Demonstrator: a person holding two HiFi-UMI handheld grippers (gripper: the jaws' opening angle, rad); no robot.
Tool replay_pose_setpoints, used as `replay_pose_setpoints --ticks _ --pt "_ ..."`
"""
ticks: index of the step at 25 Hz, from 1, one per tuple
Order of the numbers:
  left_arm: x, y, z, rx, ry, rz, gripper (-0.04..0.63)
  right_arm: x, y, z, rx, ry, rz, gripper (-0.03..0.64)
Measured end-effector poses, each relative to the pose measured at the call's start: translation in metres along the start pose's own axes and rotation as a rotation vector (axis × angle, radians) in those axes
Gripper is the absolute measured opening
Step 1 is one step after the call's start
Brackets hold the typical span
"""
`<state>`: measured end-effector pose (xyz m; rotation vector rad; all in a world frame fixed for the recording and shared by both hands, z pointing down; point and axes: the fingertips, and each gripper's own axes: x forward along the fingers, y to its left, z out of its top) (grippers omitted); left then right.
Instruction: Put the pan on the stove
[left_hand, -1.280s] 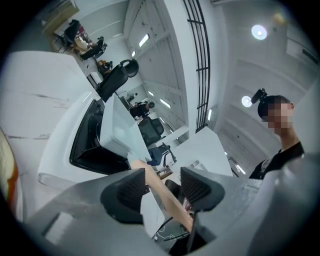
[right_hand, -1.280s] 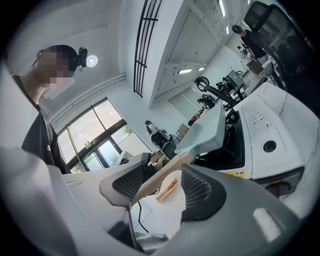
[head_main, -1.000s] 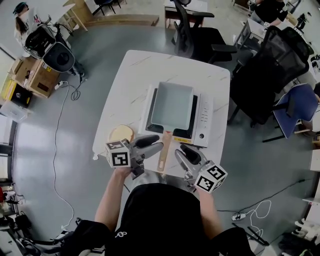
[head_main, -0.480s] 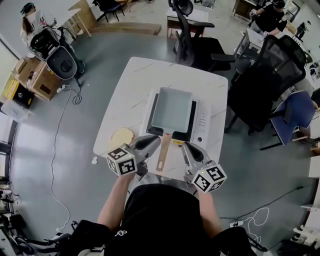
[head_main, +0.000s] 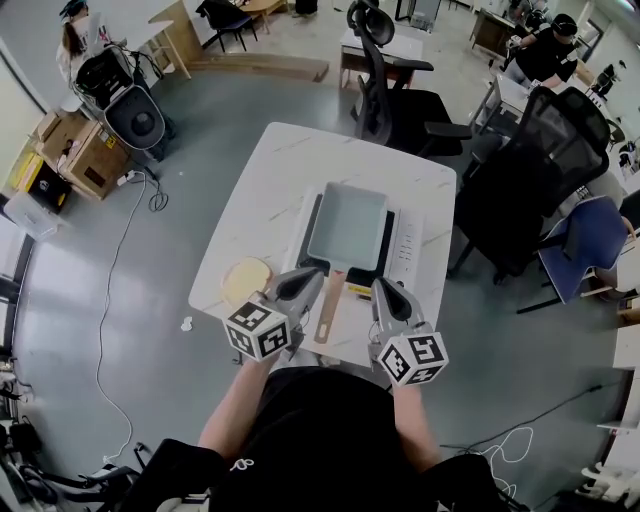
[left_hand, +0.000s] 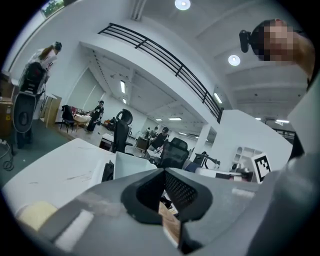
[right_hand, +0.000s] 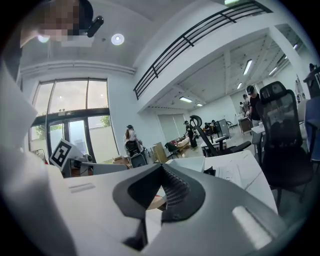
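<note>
My left gripper (head_main: 305, 283) and right gripper (head_main: 385, 297) low centre, jaws closed and empty, flanking the wooden handle (head_main: 328, 305), pan (head_main: 347, 225) on stove (head_main: 408, 235) mid-frame

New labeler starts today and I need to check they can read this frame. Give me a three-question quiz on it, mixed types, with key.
1. True or false: the pan sits on the stove.
2. What lies on the table to the left of the stove? A) a cup B) a round yellowish disc C) a knife
3. Fill in: the left tool and the right tool both have their jaws ___, with nothing held.
Key: 1 true; 2 B; 3 shut (the left tool's jaws have just been closing, on nothing).
</note>
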<state>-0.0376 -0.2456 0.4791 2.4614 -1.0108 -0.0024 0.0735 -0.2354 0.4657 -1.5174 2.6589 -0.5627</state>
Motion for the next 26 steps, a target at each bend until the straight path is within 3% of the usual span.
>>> replay_pose_setpoints --ticks 26 --pt "0.005 -0.005 0.008 0.017 -0.004 0.007 0.000 -0.007 -0.004 0.019 -0.064 -0.047 -0.056 -0.012"
